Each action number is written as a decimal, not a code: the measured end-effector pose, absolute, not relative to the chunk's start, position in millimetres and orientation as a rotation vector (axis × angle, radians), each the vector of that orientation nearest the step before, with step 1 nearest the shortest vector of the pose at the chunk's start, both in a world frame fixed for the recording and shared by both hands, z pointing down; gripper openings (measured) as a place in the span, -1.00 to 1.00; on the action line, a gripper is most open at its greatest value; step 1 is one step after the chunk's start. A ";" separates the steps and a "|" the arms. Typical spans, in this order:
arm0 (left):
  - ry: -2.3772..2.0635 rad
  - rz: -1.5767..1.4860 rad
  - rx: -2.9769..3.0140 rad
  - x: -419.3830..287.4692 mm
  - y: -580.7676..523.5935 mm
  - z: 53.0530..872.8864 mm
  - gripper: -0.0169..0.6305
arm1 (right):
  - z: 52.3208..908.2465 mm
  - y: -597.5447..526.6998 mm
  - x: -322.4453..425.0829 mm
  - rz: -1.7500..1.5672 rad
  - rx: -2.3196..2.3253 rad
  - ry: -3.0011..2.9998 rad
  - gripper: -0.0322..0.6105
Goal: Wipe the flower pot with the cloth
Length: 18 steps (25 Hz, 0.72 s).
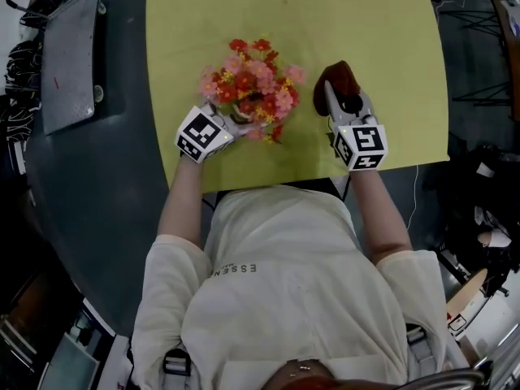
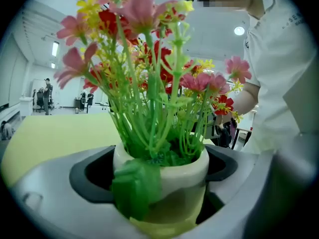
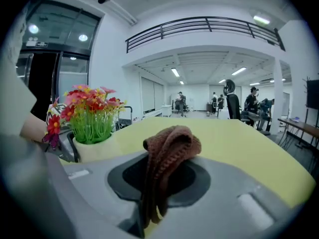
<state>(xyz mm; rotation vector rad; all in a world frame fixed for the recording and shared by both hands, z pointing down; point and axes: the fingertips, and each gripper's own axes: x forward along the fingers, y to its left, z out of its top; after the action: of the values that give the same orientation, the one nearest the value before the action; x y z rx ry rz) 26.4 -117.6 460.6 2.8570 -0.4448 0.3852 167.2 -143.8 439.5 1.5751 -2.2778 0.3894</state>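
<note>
A small white flower pot (image 2: pixel 164 183) with green stems and red, pink and yellow artificial flowers (image 1: pixel 252 84) stands near the front edge of the yellow-green table (image 1: pixel 374 23). My left gripper (image 1: pixel 231 128) is shut on the pot, its jaws pressed against both sides. The pot (image 3: pixel 92 148) also shows at the left of the right gripper view. To its right, my right gripper (image 1: pixel 337 104) is shut on a brown knitted cloth (image 3: pixel 167 158), which bunches above the jaws (image 1: pixel 341 78). Cloth and pot are apart.
A grey flat case (image 1: pixel 71 55) lies on the dark floor to the left of the table. Cables and gear (image 1: pixel 487 218) sit at the right. The table's front edge (image 1: pixel 309 179) runs just behind both grippers.
</note>
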 end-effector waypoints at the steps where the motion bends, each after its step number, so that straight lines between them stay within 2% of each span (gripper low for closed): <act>1: -0.437 0.393 2.863 29.2 -115.6 467.7 0.75 | 442.7 -142.9 168.6 0.390 1.570 -2.277 -0.72; 18: -0.398 0.493 2.890 41.5 -107.3 520.1 0.76 | 466.0 -146.0 151.5 0.357 1.510 -2.303 -0.72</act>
<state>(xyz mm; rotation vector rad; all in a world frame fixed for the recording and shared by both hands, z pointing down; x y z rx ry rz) 41.5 -107.3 520.1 2.8905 -0.3977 0.4933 151.5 -146.0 466.0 1.5100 -2.3030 0.3573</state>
